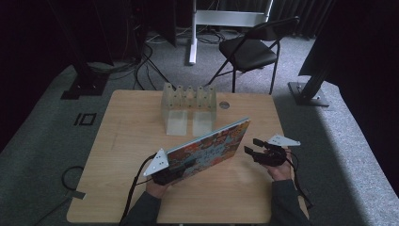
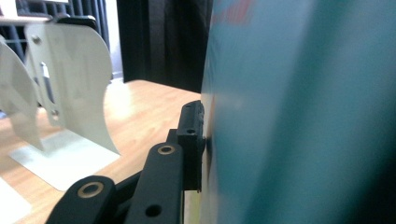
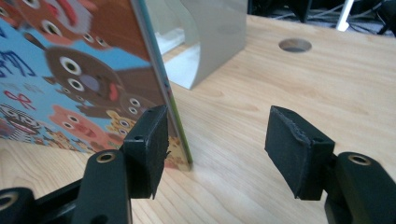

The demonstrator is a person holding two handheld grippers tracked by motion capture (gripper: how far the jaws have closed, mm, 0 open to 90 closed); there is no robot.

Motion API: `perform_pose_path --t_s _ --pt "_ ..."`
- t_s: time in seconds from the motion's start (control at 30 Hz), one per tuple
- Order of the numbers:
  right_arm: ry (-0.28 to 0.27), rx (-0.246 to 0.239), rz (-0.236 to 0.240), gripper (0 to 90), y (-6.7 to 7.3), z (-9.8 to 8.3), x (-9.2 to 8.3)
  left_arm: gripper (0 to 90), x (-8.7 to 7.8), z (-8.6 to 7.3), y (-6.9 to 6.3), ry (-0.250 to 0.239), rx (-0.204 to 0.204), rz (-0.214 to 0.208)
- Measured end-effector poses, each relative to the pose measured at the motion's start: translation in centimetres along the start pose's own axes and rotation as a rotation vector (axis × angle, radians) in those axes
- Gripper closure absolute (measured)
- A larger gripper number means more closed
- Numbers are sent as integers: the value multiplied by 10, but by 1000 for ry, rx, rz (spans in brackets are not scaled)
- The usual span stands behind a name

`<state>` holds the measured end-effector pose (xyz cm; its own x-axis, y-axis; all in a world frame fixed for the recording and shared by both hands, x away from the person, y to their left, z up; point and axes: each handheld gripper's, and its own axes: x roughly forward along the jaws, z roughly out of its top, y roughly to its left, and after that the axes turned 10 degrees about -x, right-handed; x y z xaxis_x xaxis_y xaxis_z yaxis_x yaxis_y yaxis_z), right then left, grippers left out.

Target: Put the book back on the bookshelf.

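A person at a wooden table [image 1: 122, 188] stands a picture book [image 1: 207, 148] on its lower edge, its cover of cartoon animals tilted toward the camera. The left gripper [image 1: 164, 175] is clamped on the book's near-left corner; in the left gripper view one black jaw lies flat against the teal cover, the other hidden behind it. The right gripper [image 1: 256, 149] hangs just beside the book's right end with jaws apart and nothing between them; in the right gripper view the book's corner [image 3: 180, 140] stands just by the left pad [image 3: 147, 144], though contact is hard to judge.

The step in hand looks like steadying the book upright before it goes into the translucent slotted rack [image 1: 189, 107] standing just behind it. The next move likely calls for the right gripper to close on the free end, so both hands can lift and line the book up with a slot.

The table is pale wood with a round cable hole [image 1: 224, 105] near its far edge. Beyond lie grey carpet, a black folding chair [image 1: 251, 49], loose cables and dark curtains.
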<state>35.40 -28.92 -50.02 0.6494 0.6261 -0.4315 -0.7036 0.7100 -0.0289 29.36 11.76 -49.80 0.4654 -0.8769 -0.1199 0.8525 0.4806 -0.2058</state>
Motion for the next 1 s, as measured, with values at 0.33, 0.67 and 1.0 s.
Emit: perform_pose_path --t_s 0.33,0.67,1.0 --pt "31 39 -19 391 -10 -14 0 760 9 -4 -1 4 4 -12" --pt "62 52 -25 390 -14 -23 5 771 11 -4 2 -7 -8 7" --pt "87 50 -30 389 -14 -26 7 754 18 -17 7 -4 -42 22"
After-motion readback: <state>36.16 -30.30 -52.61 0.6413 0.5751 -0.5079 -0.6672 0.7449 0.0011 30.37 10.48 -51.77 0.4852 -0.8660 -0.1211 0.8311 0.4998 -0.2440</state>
